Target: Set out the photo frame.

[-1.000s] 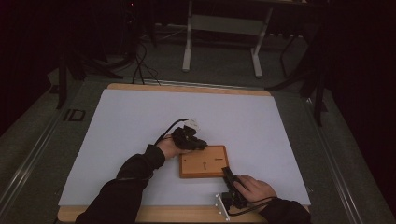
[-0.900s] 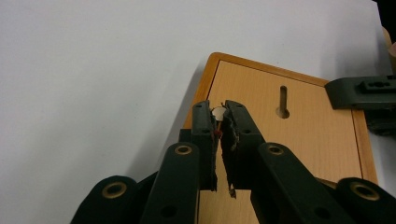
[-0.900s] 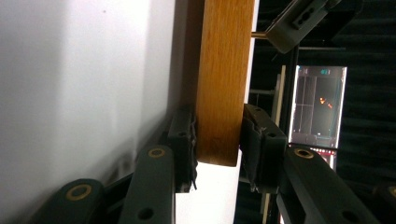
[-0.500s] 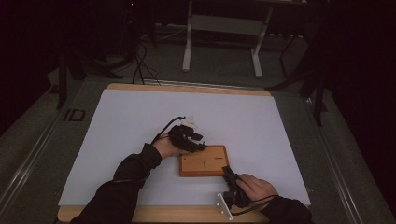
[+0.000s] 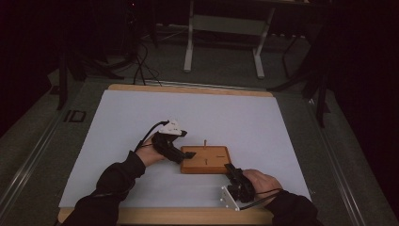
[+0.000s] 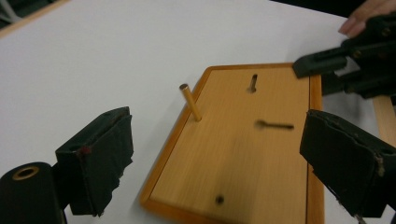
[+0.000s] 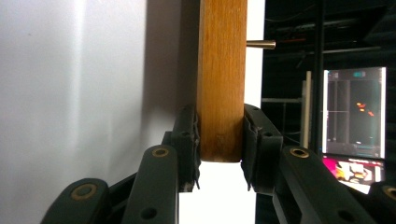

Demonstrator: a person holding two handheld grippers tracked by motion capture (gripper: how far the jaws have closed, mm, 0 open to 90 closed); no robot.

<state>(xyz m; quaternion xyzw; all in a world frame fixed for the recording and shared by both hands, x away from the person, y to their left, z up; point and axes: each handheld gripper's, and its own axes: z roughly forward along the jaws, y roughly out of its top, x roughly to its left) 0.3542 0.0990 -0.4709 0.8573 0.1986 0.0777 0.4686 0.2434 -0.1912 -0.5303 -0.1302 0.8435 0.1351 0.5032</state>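
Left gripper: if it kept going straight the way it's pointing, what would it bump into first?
Probably the wooden board. The left gripper, its jaws just opened with nothing between them, points down at the board's top face. The upright brass peg stands off toward one side, so likely missed.

Since the earlier high views, the left gripper (image 5: 187, 154) has let go — its jaws have just been opening and now stand wide, with nothing pressed between the pads. In the left gripper view the small brass peg (image 6: 191, 102) stands free in the wooden board (image 6: 243, 154) at mid-frame, leaning a little, clear of both pads. In the high view that hand has drawn back slightly toward the left of the frame, away from the peg (image 5: 205, 142). The right gripper (image 5: 232, 170), clamped on the board's lower-right edge, has shifted slightly — barely more than a nudge.
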